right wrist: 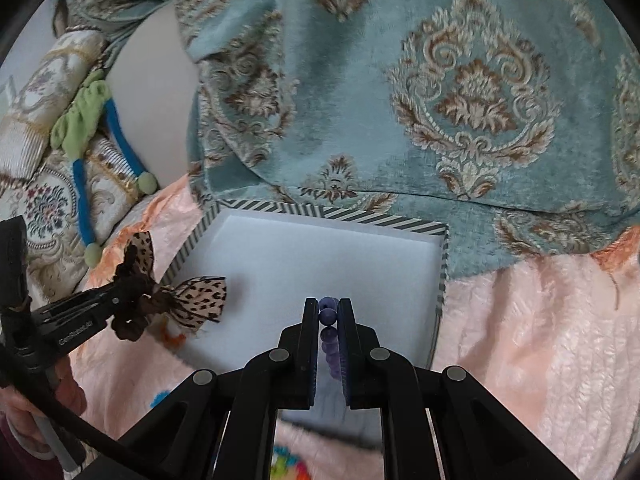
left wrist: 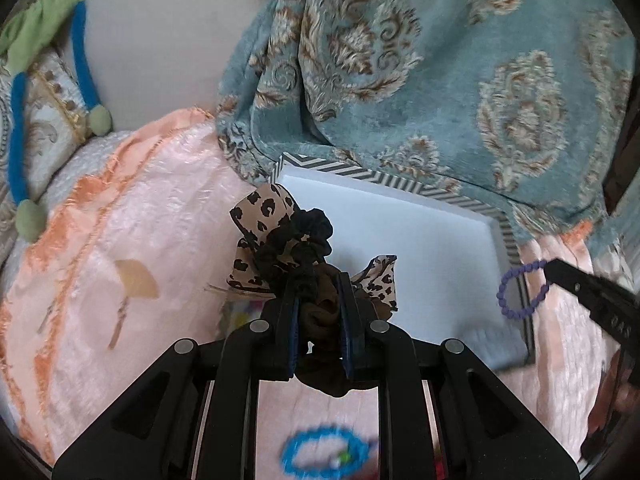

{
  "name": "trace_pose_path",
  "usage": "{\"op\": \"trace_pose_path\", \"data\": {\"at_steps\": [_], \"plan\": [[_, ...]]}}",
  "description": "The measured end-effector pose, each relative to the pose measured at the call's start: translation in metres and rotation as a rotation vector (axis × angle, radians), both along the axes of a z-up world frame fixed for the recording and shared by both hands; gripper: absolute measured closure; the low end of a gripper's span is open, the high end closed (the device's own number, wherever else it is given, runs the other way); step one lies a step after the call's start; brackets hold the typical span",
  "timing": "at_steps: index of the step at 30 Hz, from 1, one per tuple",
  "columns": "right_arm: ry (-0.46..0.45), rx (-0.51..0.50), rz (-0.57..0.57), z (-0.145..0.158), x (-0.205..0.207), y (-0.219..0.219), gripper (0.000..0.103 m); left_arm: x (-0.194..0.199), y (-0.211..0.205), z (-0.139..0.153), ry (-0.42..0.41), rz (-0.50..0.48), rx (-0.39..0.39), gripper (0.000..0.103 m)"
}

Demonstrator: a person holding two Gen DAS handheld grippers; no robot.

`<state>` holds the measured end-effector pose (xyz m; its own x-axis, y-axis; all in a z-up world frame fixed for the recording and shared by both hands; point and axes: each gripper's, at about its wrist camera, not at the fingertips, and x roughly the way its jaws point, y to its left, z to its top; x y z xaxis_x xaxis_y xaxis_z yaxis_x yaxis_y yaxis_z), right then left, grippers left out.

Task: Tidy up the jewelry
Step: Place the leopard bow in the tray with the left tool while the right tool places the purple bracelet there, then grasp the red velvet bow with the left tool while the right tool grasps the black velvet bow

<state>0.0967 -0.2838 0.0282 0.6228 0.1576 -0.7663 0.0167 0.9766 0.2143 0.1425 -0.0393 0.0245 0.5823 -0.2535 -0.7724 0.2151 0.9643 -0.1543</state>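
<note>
Both tongs were squeezed tight on something. The left tongs pinched a bundle of hair ties: a black scrunchie, a brown one, and a spotted leopard bow all bunched together. The bundle stuck out past the tips and hung over the left edge of the box. In the right wrist view the same left tongs came in from the left side, with the hair ties hanging just over the box edge.

The right tongs were closed on a purple bead bracelet. The beads sat in a row between the two fingers, above the white inside of the box. From the left wrist view the right tongs held the purple bead bracelet as a loop near the right side of the box.

The box was flat and square, with a black and white striped rim and a white soft floor. I could see nothing lying inside it.

The box sat on a pink fuzzy blanket. A blue patterned cloth lay behind it, touching the far rim. A blue and green headband rested off to the left, well apart from the box. A blue ring, blurry, lay on the pink blanket under the left tongs.
</note>
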Motion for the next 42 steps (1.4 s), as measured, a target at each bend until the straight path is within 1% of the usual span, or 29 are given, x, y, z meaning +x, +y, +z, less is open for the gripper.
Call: {"op": "trace_pose_path", "data": {"at_steps": [4, 6, 8, 10, 13, 16, 17, 18, 19, 20, 21, 24, 26, 27, 28, 32, 36, 38, 42], "plan": [[0.012, -0.008, -0.004, -0.016, 0.035, -0.012, 0.095, 0.04, -0.013, -0.014, 0.025, 0.038, 0.0, 0.088], [0.011, -0.024, -0.019, -0.023, 0.05, -0.021, 0.095, 0.06, -0.02, -0.019, 0.023, 0.049, 0.003, 0.088], [0.023, -0.067, -0.056, -0.034, 0.063, -0.032, 0.095, 0.077, -0.027, -0.024, 0.017, 0.057, 0.005, 0.088], [0.061, -0.109, -0.109, -0.05, 0.076, -0.046, 0.095, 0.093, -0.034, -0.033, 0.023, 0.068, 0.018, 0.088], [0.088, -0.143, -0.127, -0.065, 0.086, -0.057, 0.095, 0.11, -0.041, -0.051, 0.043, 0.075, 0.059, 0.088], [0.086, -0.138, -0.119, -0.068, 0.088, -0.058, 0.095, 0.114, -0.043, -0.059, 0.04, 0.083, 0.076, 0.085], [0.082, -0.133, -0.117, -0.068, 0.087, -0.058, 0.092, 0.114, -0.043, -0.06, 0.034, 0.083, 0.089, 0.076], [0.082, -0.129, -0.118, -0.068, 0.085, -0.058, 0.089, 0.113, -0.044, -0.06, 0.027, 0.083, 0.105, 0.062], [0.088, -0.123, -0.12, -0.068, 0.083, -0.058, 0.078, 0.112, -0.043, -0.06, 0.019, 0.082, 0.121, 0.054], [0.088, -0.106, -0.118, -0.067, 0.079, -0.058, 0.07, 0.11, -0.042, -0.06, 0.017, 0.08, 0.121, 0.044], [0.083, -0.091, -0.112, -0.066, 0.076, -0.058, 0.07, 0.108, -0.04, -0.059, 0.017, 0.077, 0.109, 0.043], [0.076, -0.099, -0.104, -0.055, 0.057, -0.053, 0.069, 0.097, -0.033, -0.055, 0.025, 0.074, 0.102, 0.043], [0.065, -0.076, -0.105, -0.046, 0.041, -0.051, 0.068, 0.085, -0.027, -0.05, 0.023, 0.07, 0.109, 0.043], [0.061, -0.064, -0.102, -0.043, 0.033, -0.05, 0.066, 0.08, -0.027, -0.048, 0.02, 0.069, 0.115, 0.043], [0.054, -0.056, -0.094, -0.039, 0.023, -0.046, 0.061, 0.073, -0.025, -0.044, 0.014, 0.063, 0.116, 0.043], [0.046, -0.081, -0.069, -0.029, -0.015, -0.028, 0.059, 0.032, -0.015, -0.032, -0.011, 0.039, 0.106, 0.043], [0.052, -0.045, -0.061, -0.024, -0.051, -0.012, 0.058, -0.005, -0.007, -0.024, -0.044, 0.031, 0.115, 0.043], [0.06, -0.035, -0.06, -0.024, -0.068, -0.005, 0.051, -0.024, -0.003, -0.022, -0.049, 0.027, 0.114, 0.043], [0.059, -0.023, -0.069, -0.022, -0.097, 0.009, 0.05, -0.057, 0.004, -0.017, -0.054, 0.028, 0.121, 0.043]]}}
